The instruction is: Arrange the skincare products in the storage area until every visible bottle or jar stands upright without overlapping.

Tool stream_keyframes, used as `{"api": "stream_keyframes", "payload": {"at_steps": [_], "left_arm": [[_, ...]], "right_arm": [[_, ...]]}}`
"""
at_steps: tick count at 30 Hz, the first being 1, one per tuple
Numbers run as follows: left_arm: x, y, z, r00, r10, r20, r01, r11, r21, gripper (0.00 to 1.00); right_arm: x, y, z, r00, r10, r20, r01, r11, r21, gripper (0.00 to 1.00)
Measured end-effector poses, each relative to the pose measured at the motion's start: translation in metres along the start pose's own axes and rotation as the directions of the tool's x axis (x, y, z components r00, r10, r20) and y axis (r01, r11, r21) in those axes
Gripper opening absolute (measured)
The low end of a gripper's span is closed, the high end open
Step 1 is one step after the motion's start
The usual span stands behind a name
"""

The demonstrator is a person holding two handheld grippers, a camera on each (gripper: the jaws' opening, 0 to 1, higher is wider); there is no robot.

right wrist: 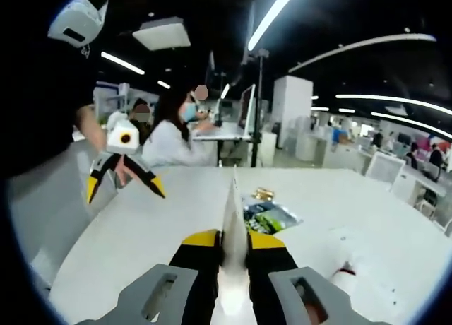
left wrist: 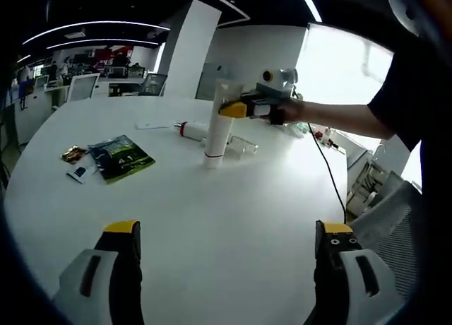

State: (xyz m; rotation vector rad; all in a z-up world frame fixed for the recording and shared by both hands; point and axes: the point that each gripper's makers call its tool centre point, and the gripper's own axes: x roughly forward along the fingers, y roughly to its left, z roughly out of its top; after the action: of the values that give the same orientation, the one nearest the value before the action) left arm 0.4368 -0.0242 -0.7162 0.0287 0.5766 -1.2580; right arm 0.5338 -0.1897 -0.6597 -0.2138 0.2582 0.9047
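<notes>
The right gripper (right wrist: pixel 224 241) has its yellow-tipped jaws pinched tight on the flat crimped end of a white tube (right wrist: pixel 232 219), and in the left gripper view you can see that same right gripper (left wrist: pixel 227 110) reaching in from the right, a hand (left wrist: pixel 289 111) behind it, gripping the top of the white tube (left wrist: pixel 217 131), which stands on its cap end on the white table (left wrist: pixel 212 226), about upright with a slight lean. Over to the left gripper (left wrist: pixel 227 234): jaws spread wide apart, nothing between them, hovering over bare tabletop at the near edge, well apart from the tube. In the right gripper view the left gripper (right wrist: pixel 124 175) shows at far left, held up above the table (right wrist: pixel 169 219) with its jaws splayed. Just behind the standing tube lies a second white tube with a red band (left wrist: pixel 191 130), on its side, and a clear bottle (left wrist: pixel 241 145) lies flat just to the right of the tube's base. Further left on the table sits a green packet (left wrist: pixel 121 157), with a small gold wrapper (left wrist: pixel 73 154) beside it and a little white item (left wrist: pixel 78 174) near its edge. The green packet (right wrist: pixel 271 216) appears beyond the pinched tube too, gold wrapper (right wrist: pixel 263 193) just past it. In the background a seated person (right wrist: pixel 172 131) works at a desk.
</notes>
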Motion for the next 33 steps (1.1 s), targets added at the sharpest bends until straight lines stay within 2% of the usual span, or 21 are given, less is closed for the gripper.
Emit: {"api": "stream_keyframes", "payload": {"at_steps": [9, 18, 23, 27, 30, 33], "left_arm": [[0.001, -0.001, 0.000, 1.000, -0.001, 0.000, 0.001, 1.000, -0.001, 0.96], [0.001, -0.002, 0.003, 1.000, -0.004, 0.003, 0.004, 1.000, 0.004, 0.96], [-0.001, -0.002, 0.004, 1.000, 0.001, 0.003, -0.001, 1.000, 0.006, 0.95], [-0.003, -0.003, 0.006, 1.000, 0.003, 0.006, -0.003, 1.000, 0.006, 0.95], [-0.005, -0.003, 0.006, 1.000, 0.005, 0.004, -0.005, 1.000, 0.010, 0.95], [-0.007, -0.002, 0.008, 1.000, 0.009, 0.005, -0.009, 1.000, 0.014, 0.95]], "right_arm": [[-0.004, -0.003, 0.002, 1.000, -0.009, 0.014, 0.009, 1.000, 0.014, 0.06], [-0.003, -0.002, 0.003, 1.000, -0.008, 0.000, 0.008, 1.000, 0.000, 0.09], [-0.004, -0.003, -0.003, 0.999, -0.021, -0.028, 0.021, 1.000, 0.006, 0.15], [-0.007, -0.007, -0.007, 0.997, -0.056, -0.055, 0.057, 0.998, 0.026, 0.22], [-0.013, -0.010, -0.009, 0.994, -0.092, -0.055, 0.095, 0.994, 0.056, 0.32], [-0.018, -0.009, -0.010, 0.991, -0.110, -0.071, 0.114, 0.991, 0.063, 0.33]]}}
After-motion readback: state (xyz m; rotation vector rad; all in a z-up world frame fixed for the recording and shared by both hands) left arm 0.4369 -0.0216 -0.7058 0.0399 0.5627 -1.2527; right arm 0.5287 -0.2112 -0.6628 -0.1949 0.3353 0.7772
